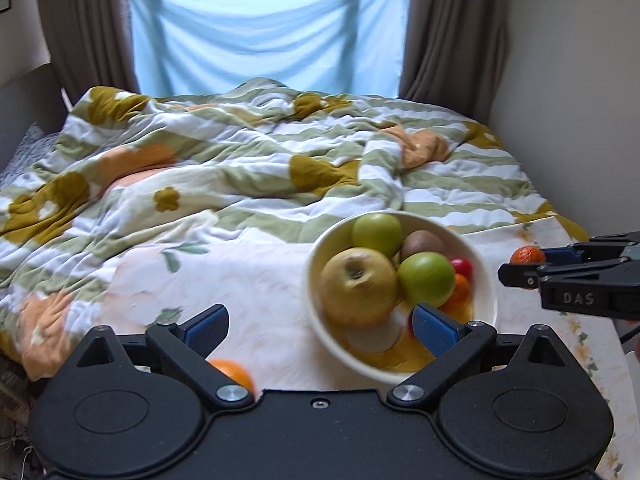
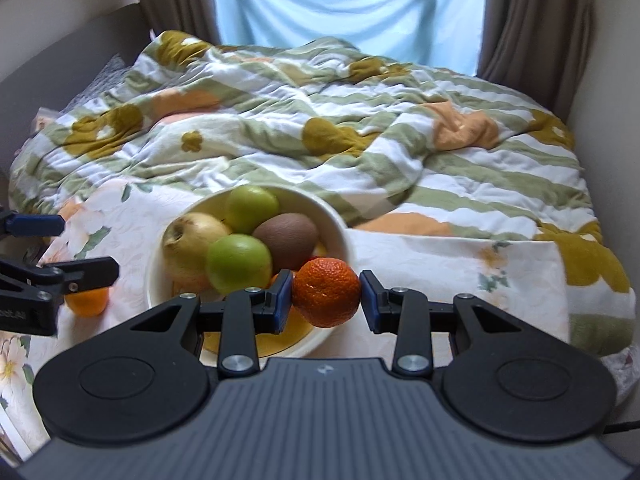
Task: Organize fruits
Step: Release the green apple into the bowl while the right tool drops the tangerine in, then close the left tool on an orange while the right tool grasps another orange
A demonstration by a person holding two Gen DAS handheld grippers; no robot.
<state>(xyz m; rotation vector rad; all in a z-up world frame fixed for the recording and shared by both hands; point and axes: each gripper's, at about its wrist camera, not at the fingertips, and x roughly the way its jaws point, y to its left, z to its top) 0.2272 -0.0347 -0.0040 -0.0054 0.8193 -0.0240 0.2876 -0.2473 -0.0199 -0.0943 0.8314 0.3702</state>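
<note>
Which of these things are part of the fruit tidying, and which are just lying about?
Part of the job: bowl of fruit; mandarin clamped in the right gripper; orange outside the bowl; open left gripper.

Lying about: quilt; curtains; blue sheet.

Cream bowl [image 2: 340,236] of fruit, tangerine [image 2: 326,293] gripped

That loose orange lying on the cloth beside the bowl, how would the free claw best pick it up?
Grip the orange across its widest middle, coming down from above with the open left gripper. It is round, so any pair of opposite sides should do, but it lies close to the bowl; one finger on the near side and one on the far side probably avoids the rim.
</note>
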